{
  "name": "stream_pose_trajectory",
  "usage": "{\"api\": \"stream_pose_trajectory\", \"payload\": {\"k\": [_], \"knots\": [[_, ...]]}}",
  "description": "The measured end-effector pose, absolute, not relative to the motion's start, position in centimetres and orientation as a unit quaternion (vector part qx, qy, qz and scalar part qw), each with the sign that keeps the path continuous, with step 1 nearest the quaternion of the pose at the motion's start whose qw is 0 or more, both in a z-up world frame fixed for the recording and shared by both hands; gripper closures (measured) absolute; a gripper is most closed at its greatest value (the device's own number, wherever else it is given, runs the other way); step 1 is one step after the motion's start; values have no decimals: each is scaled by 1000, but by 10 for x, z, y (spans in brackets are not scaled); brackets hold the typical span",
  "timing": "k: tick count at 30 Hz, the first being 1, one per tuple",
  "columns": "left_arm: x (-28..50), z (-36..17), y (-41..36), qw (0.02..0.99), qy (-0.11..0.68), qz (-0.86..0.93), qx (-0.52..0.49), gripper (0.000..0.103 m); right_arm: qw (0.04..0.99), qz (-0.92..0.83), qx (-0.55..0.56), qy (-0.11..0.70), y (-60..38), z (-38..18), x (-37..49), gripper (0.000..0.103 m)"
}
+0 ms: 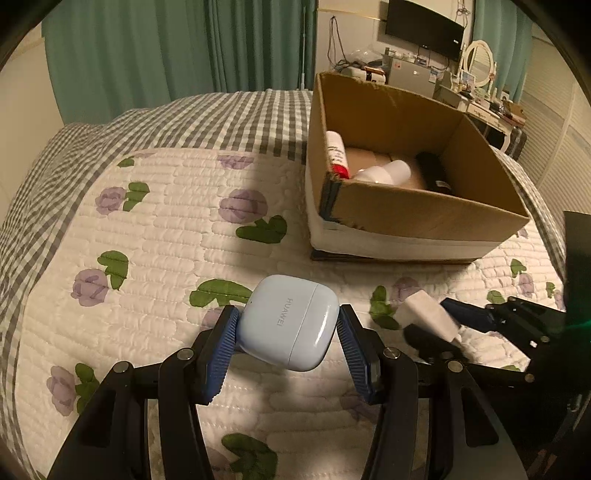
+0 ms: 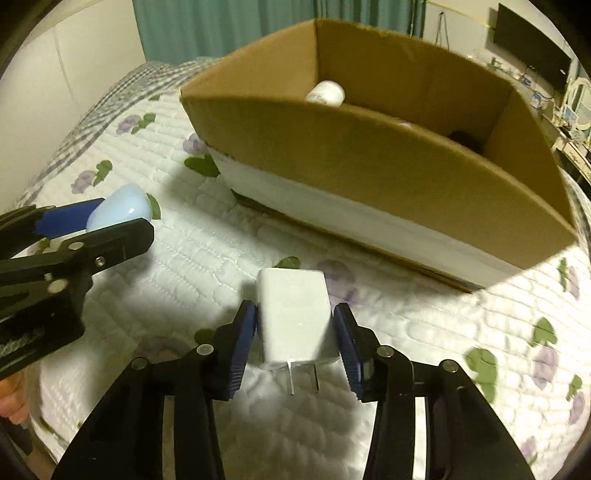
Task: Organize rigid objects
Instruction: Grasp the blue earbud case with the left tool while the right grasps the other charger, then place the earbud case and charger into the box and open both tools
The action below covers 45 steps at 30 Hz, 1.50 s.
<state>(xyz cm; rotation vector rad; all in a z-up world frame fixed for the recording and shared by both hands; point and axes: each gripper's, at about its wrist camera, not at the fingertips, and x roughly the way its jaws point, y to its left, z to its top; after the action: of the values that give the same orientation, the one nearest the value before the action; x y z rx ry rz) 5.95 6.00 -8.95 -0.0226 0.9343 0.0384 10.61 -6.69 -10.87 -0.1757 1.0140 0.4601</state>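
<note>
My left gripper [image 1: 288, 317] is shut on a pale blue Huawei earbud case [image 1: 291, 326] and holds it above the quilt. My right gripper [image 2: 295, 314] is shut on a white plug charger [image 2: 295, 317], prongs pointing back at the camera. The charger also shows in the left wrist view [image 1: 428, 314], and the earbud case in the right wrist view [image 2: 122, 212]. An open cardboard box [image 1: 417, 201] stands ahead on the bed. It holds a white tube with a red cap [image 1: 337, 153], a white bottle [image 1: 388, 171] and a dark object [image 1: 434, 173].
The bed carries a white quilt with purple flowers [image 1: 166, 236] over a grey checked cover [image 1: 221, 118]. Green curtains [image 1: 166, 48] hang behind. A dresser with a mirror [image 1: 480, 59] and a wall TV [image 1: 424, 29] stand at the far right.
</note>
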Motion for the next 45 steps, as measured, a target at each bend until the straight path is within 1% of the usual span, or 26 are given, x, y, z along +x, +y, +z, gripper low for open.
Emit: {"api": "stream_pose_trajectory", "payload": {"k": [15,22,28,33,37,41,45], "knots": [[26,-48,18,905,425,-10,23,48,873,183,-73,446,-130,-47,57,61],[20,-12,-1,911,411,-34,14,48,893,171,-72,410,-145,9,44,61],[32,26,-13,922,385,-44,13,48,912,165,-67,370,-161,61,49,61],[64,48,-19,929,367,-47,12,48,922,171,-55,344,-170,89,73,61],[100,53,-21,935,352,-43,19,48,928,173,-52,325,-172,99,105,61],[145,49,-21,940,339,-40,28,48,933,172,-47,311,-171,100,147,61],[192,30,-21,936,347,-42,28,48,933,173,-52,312,-160,86,196,61]]}}
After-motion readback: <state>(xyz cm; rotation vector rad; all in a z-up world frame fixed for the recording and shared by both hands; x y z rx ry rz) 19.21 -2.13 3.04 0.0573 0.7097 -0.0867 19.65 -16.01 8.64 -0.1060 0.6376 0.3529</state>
